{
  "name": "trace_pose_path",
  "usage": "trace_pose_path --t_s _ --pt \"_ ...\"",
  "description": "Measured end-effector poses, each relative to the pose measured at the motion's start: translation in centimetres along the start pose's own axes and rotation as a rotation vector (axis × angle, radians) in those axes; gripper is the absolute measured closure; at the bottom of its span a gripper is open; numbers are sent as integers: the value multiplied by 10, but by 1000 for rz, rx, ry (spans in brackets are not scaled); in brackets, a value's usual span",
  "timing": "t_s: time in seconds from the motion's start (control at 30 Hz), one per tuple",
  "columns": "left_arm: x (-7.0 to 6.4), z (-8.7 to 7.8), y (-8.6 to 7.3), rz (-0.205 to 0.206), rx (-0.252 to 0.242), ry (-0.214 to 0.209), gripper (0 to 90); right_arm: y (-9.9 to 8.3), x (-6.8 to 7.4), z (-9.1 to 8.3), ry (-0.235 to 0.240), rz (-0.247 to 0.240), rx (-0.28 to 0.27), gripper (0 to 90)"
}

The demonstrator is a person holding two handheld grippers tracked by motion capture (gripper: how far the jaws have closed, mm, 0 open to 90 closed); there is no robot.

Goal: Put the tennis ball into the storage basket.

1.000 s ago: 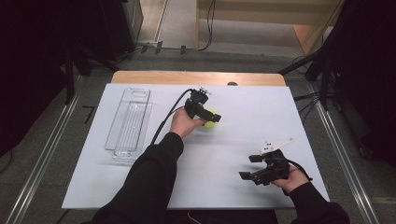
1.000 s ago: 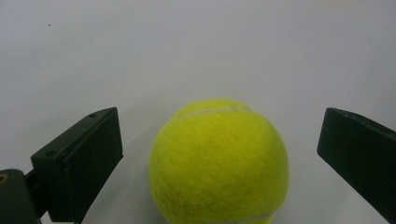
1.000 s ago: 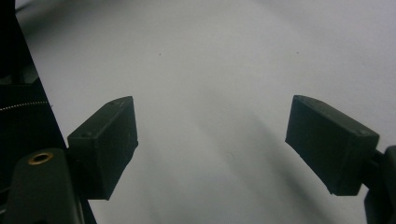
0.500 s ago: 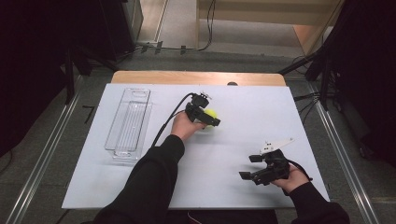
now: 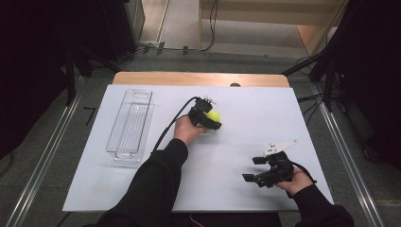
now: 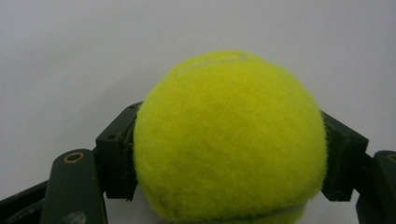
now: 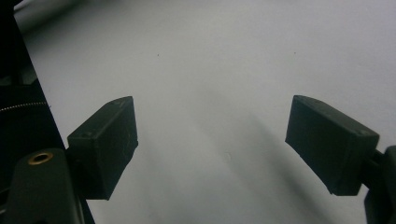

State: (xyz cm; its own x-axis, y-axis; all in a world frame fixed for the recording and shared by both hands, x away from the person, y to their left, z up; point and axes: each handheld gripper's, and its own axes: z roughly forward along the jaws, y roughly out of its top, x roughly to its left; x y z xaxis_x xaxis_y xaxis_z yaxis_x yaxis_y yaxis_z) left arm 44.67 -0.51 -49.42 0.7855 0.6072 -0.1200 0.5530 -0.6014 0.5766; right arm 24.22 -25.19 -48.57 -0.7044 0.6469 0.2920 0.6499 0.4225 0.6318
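We are finding the left gripper (image 5: 211, 120) clamping a tennis ball (image 5: 213, 116) near the middle of the white table (image 5: 246, 142).
Both jaws are pressing its sides; the right gripper (image 5: 251, 169) is hovering near the table's front right, jaws wide apart and empty; a clear tray (image 5: 130, 125) is sitting at the left.

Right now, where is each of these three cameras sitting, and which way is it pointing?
High view: above the person's side, facing forward and down on the white table; forearms enter below.
Left gripper view: rides the left hand-held gripper, looking along jaws clamping the tennis ball.
Right gripper view: rides the right hand-held gripper, jaws apart over bare table.
Shared: ball, table.
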Motion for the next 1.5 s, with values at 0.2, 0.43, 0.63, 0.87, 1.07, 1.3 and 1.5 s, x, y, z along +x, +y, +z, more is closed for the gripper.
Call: trace_pose_path --t_s 0.2,0.43,0.63,0.87,1.07,1.3,1.5 --pt "0 0 0 -7 -4 -4 263 0 0 0 1 1 0 148" --pt "0 -2 1 -9 0 -5 267 0 -1 0 1 2 -2 148" --pt "-2 -9 4 -13 -17 -29 267 0 -1 -1 0 4 -2 148" --pt "0 -20 6 -15 -6 -68 267 0 -1 0 0 1 1 148" --pt "-3 -27 7 -6 4 -77 267 0 0 0 -1 0 2 148" --pt "-8 -37 8 6 6 -94 267 0 0 0 -2 2 2 148" --pt "-12 -45 5 11 14 -95 266 0 -1 0 -3 1 3 148"
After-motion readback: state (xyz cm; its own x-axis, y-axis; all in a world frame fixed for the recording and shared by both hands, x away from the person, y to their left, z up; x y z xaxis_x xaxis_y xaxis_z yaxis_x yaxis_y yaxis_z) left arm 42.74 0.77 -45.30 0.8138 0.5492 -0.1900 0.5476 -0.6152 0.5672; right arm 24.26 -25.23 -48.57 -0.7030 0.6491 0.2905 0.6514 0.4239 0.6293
